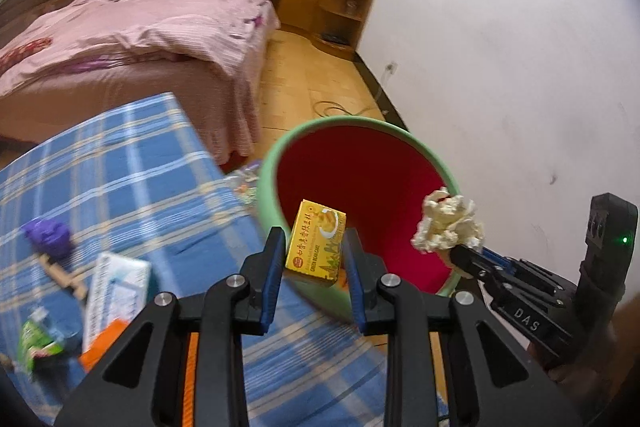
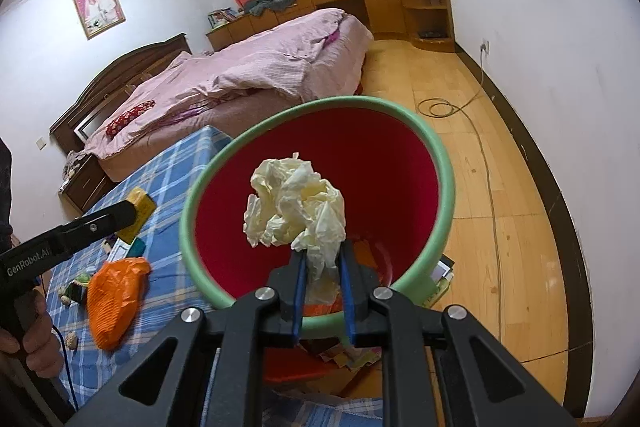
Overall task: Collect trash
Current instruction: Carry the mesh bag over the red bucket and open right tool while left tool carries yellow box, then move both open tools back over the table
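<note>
Pinched narrowly in the right gripper, a crumpled tissue is held directly ahead over the red-lined bin, presumably for dropping, while a yellow green-bean-cake box is clamped between the left gripper fingers, at the bin's near rim.

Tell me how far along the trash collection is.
Done: some scraps already lie in the bin. In hand: left claw holds the yellow box, right claw the crumpled tissue. Left on the table: orange bag, white carton, green wrapper.
</note>
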The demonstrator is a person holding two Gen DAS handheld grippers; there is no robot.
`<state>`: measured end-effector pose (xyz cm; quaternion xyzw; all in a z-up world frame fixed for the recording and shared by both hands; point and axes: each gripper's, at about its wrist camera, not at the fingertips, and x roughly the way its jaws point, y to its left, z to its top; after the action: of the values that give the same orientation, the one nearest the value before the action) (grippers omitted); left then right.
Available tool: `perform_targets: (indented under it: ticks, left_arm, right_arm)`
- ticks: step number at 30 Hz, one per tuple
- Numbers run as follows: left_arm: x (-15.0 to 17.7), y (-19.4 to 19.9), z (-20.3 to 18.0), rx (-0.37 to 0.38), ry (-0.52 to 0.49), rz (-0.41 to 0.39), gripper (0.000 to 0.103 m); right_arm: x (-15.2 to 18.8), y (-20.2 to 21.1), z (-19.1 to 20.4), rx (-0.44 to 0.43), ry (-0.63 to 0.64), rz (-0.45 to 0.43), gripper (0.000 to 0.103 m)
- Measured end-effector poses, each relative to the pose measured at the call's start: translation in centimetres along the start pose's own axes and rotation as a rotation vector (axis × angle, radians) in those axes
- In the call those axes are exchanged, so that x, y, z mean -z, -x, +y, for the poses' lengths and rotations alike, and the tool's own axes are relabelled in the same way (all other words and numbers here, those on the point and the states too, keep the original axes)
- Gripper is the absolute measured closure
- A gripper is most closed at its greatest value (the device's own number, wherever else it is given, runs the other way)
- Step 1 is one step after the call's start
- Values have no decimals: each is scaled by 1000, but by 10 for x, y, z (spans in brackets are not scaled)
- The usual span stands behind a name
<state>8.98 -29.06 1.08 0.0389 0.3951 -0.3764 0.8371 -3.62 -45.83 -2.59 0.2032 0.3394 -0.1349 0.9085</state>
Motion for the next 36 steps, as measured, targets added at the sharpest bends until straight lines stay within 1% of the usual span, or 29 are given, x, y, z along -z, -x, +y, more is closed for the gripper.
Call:
perform_targets:
  ticks: [4, 5, 7, 8, 11, 13, 14, 19, 24, 32, 34, 35, 36]
  left_arm:
    - [-3, -15, -11, 27, -16, 35, 73]
    - [-4, -17, -13, 27, -16, 42, 71]
    - [-4, -20, -14, 15, -16, 44, 60]
    - [-4, -20, -15, 9, -18, 42, 59]
    - [-3, -19, -16, 0, -25, 36, 59]
    - [-2, -16, -16, -6, -27, 34, 59]
    - [-2, -14, -14, -9, -24, 32, 59]
    - [2, -1, -5, -24, 2, 20, 59]
    - [8, 14, 5, -42, 18, 10, 58]
    - [20, 49, 25, -87, 42, -24, 58]
    - [23, 56, 32, -112, 48, -35, 55]
    - [24, 58, 33, -121, 50, -39, 50]
    - [27, 64, 38, -135, 54, -45, 48]
  right_arm:
    - [-2, -3, -7, -3, -17, -2, 80]
    - [-2, -2, -7, -5, -16, -5, 77]
    - [-3, -2, -9, -5, -15, -9, 71]
    - [-3, -2, -9, -8, -15, -11, 67]
    - [-1, 1, -10, -12, -15, -15, 66]
    - [-1, 2, -10, -12, -16, -14, 63]
    - [0, 2, -9, -12, -18, -13, 61]
    - [0, 7, -5, -17, -16, -15, 59]
    - [3, 15, 5, -24, -3, -23, 52]
    - [8, 25, 26, -47, 15, -24, 47]
    - [9, 28, 32, -57, 16, -24, 45]
    - [9, 28, 34, -62, 15, -24, 44]
    - [10, 29, 37, -68, 13, -24, 40]
